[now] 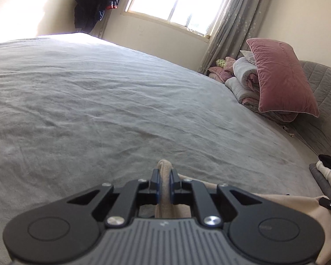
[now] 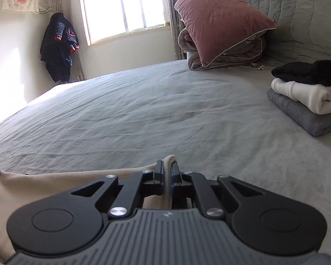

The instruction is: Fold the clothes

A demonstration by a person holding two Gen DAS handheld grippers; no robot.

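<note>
A beige garment (image 1: 298, 212) lies at the near edge of the grey bed (image 1: 99, 110). My left gripper (image 1: 164, 176) is shut on a fold of it, which sticks up between the pads. In the right wrist view the same beige garment (image 2: 44, 183) spreads to the left, and my right gripper (image 2: 167, 172) is shut on another edge of it. The tip of the right gripper (image 1: 330, 204) shows at the right edge of the left wrist view. Most of the cloth is hidden under the gripper bodies.
A stack of folded clothes (image 2: 309, 97), black on white on grey, sits on the bed at the right. A pink pillow (image 2: 220, 22) leans on a rolled quilt (image 2: 209, 57) by the headboard. Dark clothes (image 2: 59, 46) hang in the far corner beside the window (image 2: 123, 6).
</note>
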